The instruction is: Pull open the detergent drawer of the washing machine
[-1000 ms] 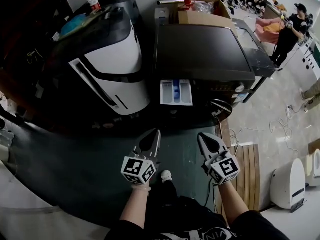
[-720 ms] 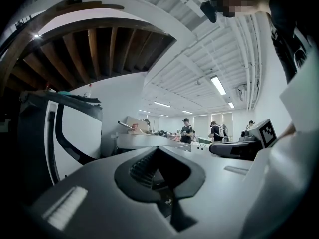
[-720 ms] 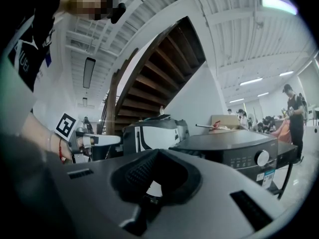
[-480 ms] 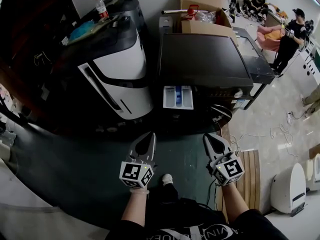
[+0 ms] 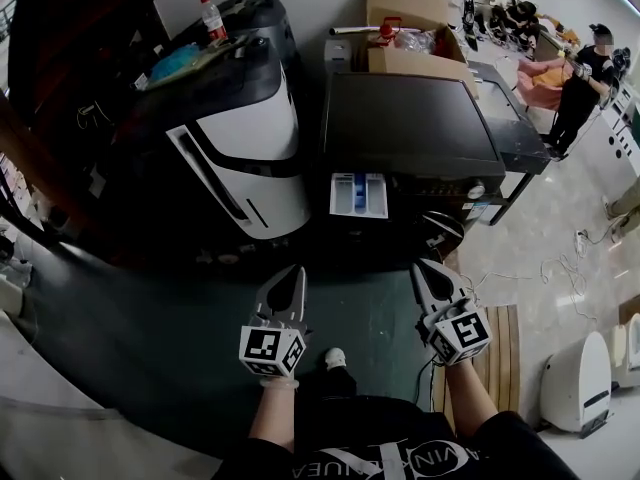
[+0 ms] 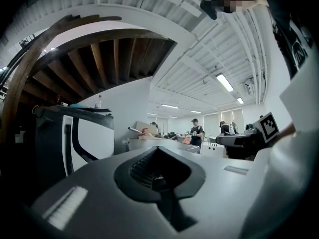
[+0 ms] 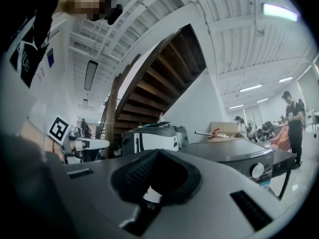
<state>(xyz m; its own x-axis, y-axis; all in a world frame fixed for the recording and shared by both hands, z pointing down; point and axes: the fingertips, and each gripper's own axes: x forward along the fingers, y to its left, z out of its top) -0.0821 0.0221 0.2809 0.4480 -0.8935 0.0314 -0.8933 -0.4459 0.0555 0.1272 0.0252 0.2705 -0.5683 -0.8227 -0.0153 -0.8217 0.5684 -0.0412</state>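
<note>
The dark washing machine (image 5: 410,128) stands ahead of me, and its white detergent drawer (image 5: 358,195) with a blue compartment sticks out of the front at the upper left. Both grippers hang well short of it, over the dark floor mat. My left gripper (image 5: 292,276) is shut with nothing in it, below and left of the drawer. My right gripper (image 5: 428,271) is also shut and empty, below the machine's round door. In the left gripper view the gripper (image 6: 159,173) has its jaws together. The right gripper (image 7: 154,176) looks past its shut jaws at the machine's knob (image 7: 257,170).
A tall white and black machine (image 5: 240,138) stands left of the washer, with a bottle (image 5: 211,16) on top. Cardboard boxes (image 5: 410,38) sit behind the washer. A wooden slat board (image 5: 497,353) and a white appliance (image 5: 580,373) lie to the right. A person (image 5: 585,78) stands at the far right.
Both grippers have risen a little and stayed shut. The drawer stands out as far as before.
</note>
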